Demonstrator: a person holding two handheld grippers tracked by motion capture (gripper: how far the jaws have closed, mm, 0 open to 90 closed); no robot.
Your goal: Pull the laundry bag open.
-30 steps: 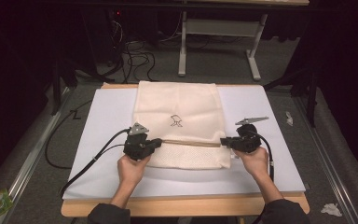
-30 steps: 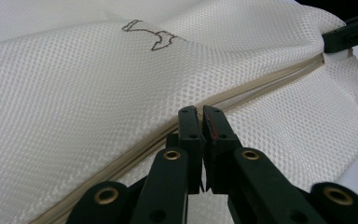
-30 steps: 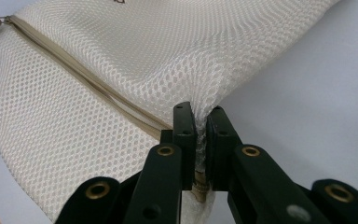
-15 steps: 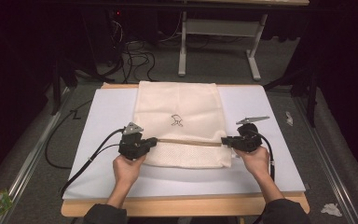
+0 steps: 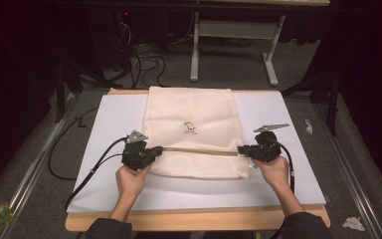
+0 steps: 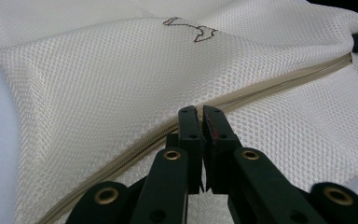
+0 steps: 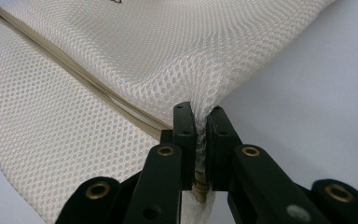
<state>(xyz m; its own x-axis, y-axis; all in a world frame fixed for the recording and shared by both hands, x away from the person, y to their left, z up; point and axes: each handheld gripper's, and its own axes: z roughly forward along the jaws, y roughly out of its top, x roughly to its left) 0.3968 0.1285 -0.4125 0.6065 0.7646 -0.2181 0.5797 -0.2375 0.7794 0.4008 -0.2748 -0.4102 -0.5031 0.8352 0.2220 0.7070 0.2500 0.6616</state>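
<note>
Holding a cream mesh laundry bag (image 5: 191, 132) flat on the white table mat (image 5: 288, 179), we work from both ends of its zipper (image 5: 199, 150), which runs across the bag's lower third. The bag lies at the middle of the mat, its short end toward twelve o'clock.

At nine o'clock of the zipper, our left gripper (image 5: 155, 152) sits at the bag's left edge. In the left gripper view its jaws stand nearly together right at the zipper line (image 6: 261, 93); what they pinch, the puller or the tape end, we cannot tell, since the tips cover it. At three o'clock, our right gripper (image 5: 242, 149) has its jaws closed on a bunch of mesh (image 7: 200, 116) at the zipper's right end, the fabric gathered up between the pads (image 7: 184, 126).

We judge the step to be running the zipper along the bag. To do it well, we keep the right grip firm as the anchor and pull lightly toward three o'clock, so the tape stays taut and straight. The left hand travels level along the line, low to the mat, never lifting, so the mesh does not get caught in the teeth. If the fabric ripples ahead of the puller, we stop and re-tension rather than tug.

As for markings, a small dark embroidered outline logo (image 5: 191, 128) sits at the bag's centre, above the zipper; it reads as a figure, not letters. We can make out no readable writing or brand name.
</note>
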